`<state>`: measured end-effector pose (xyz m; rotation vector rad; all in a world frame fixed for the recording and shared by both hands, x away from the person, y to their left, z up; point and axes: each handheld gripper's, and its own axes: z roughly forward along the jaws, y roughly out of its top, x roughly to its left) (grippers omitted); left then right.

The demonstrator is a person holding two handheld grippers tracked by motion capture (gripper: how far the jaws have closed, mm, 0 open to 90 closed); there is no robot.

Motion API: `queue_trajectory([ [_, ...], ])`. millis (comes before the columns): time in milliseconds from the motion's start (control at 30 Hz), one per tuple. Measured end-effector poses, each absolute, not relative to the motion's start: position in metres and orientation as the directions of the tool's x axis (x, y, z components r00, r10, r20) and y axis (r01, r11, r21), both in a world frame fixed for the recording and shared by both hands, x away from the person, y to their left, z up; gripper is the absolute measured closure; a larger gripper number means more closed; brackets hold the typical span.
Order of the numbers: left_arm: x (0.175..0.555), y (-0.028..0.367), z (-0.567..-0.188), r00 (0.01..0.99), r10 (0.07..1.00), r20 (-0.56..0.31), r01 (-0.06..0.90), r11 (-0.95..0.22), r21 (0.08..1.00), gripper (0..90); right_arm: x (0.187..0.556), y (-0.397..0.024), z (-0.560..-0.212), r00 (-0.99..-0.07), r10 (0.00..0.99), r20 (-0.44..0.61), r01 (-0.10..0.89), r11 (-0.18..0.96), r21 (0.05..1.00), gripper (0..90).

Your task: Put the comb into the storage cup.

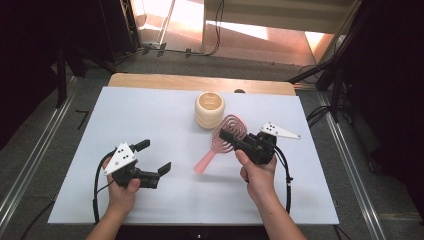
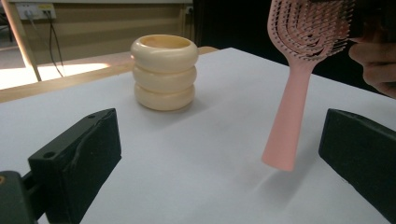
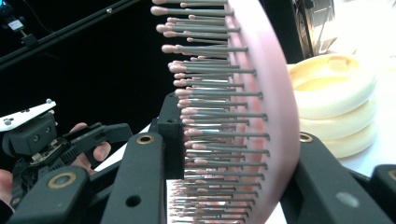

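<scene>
We see a white table (image 1: pixel 165 200) from above, with a person's two hands each holding a black two-jaw gripper. The right gripper (image 1: pixel 231 137), at about four o'clock from the table's centre, has its jaws clamped on the head of a pink plastic vented hairbrush with grey pink-tipped bristles (image 1: pixel 220 145). The brush hangs tilted, its handle pointing down toward seven o'clock, the tip just above or barely touching the tabletop; we cannot tell which. In the right gripper view the jaws squeeze the head between its bristle side and its curved back.

The left gripper (image 1: pixel 152 157), at about eight o'clock, has its jaws spread wide and holds nothing. In its own view the brush handle stands ahead, near its right jaw.

A cream ribbed holder shaped like three stacked rings (image 1: pixel 210 110) stands upright at twelve o'clock, just beyond the brush.

We judge the brush light and stiff, with a smooth, somewhat slippery handle. The bristles give under pressure, so the grip on the head may shift. The handle's middle looks the surest place for the free gripper to take hold.
</scene>
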<state>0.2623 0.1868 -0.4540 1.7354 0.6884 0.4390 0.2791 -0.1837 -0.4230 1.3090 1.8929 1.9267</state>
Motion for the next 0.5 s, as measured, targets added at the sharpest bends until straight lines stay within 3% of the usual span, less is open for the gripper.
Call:
queue_trajectory([
  [500,0.254,0.232,-0.456,0.703,0.710,-0.044,0.225,-0.163,0.961,0.0,0.282,-0.187,-0.419,-0.619,0.647,0.446,0.436,-0.189,0.880,62.4],
])
